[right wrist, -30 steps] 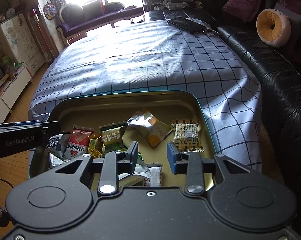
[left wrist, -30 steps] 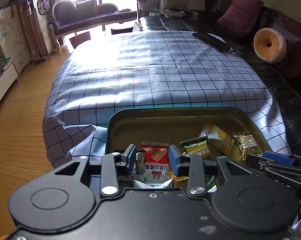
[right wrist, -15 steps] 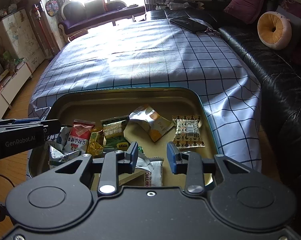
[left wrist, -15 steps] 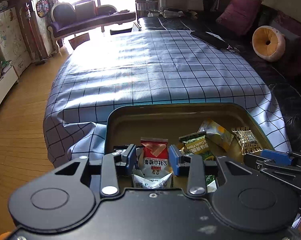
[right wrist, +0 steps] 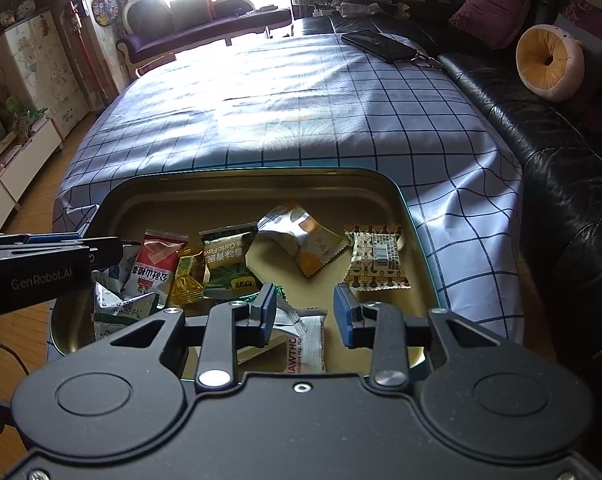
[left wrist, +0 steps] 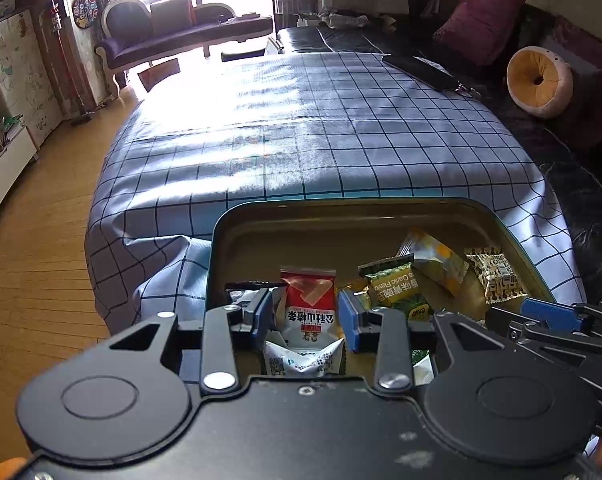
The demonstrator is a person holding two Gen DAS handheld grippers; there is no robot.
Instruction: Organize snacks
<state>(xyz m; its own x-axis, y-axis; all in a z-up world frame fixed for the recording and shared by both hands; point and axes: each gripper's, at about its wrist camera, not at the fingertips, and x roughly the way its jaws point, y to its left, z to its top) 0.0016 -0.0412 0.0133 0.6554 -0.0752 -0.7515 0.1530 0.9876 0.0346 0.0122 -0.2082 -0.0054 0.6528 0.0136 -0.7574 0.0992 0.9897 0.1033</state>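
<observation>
Gold-lined, the tin tray [right wrist: 405, 208] sits at the near edge of the checked tablecloth [right wrist: 301, 112], snack packets scattered inside. The left gripper [left wrist: 305, 316] hangs with jaws released around a red-and-white packet [left wrist: 309, 304], pads clear of it; the right gripper [right wrist: 305, 310] is likewise released above a silver hawthorn packet [right wrist: 307, 344].

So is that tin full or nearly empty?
Partly filled: the tin holds several snack packets, with bare floor showing between them.

"GenRobot.AI" on left gripper [right wrist: 101, 254] body; "Garlic Flavo" on green packet [right wrist: 229, 266]; "HAWTHO" on silver packet [right wrist: 307, 346].
</observation>
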